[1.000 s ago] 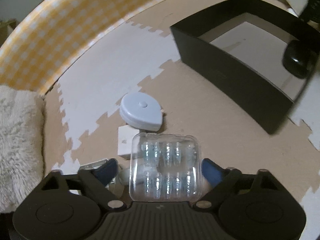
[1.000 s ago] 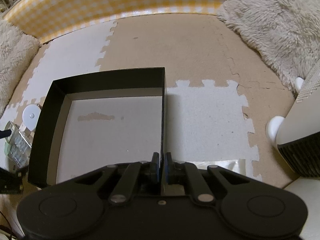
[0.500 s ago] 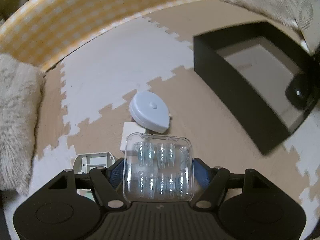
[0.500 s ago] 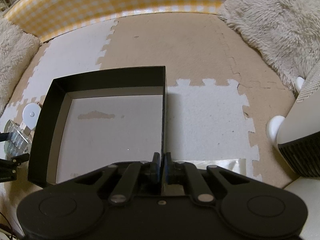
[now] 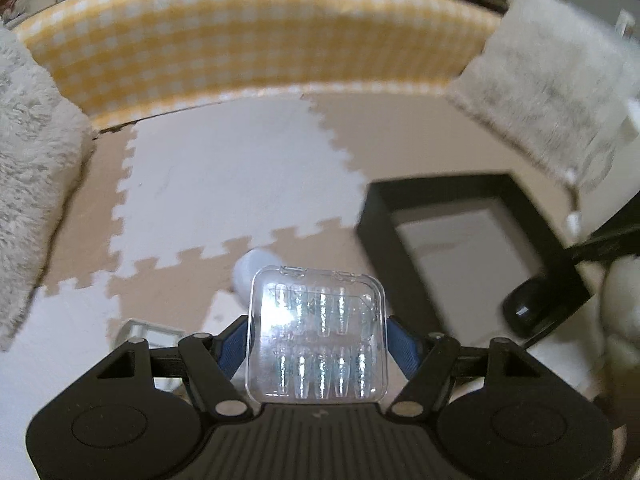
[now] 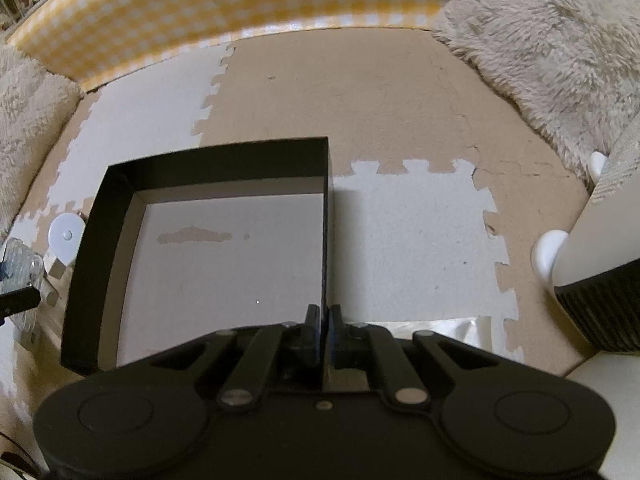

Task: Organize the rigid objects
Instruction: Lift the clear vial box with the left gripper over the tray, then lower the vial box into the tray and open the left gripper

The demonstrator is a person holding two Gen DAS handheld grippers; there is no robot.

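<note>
My left gripper (image 5: 318, 336) is shut on a clear plastic case (image 5: 318, 332) of small see-through pieces, held off the floor. At the left edge of the right wrist view the same case (image 6: 22, 264) shows. Right of it stands an open black box (image 5: 384, 232), nothing inside. My right gripper (image 6: 323, 316) is shut on the right wall of the black box (image 6: 92, 260). A pale round flat object (image 5: 252, 276) lies on the mat just beyond the case, left of the box (image 6: 66, 236). A small white frame-like piece (image 5: 148, 330) lies lower left.
The floor is white and tan foam puzzle mat (image 6: 400, 100). A yellow checked barrier (image 5: 256, 40) closes off the far side. Fluffy cushions (image 6: 552, 48) flank both sides. A white appliance with a dark grille (image 6: 592, 280) stands at the right.
My left gripper closed onto the clear case, lifted it off the floor and rolled. The right gripper and the black box have not moved.
</note>
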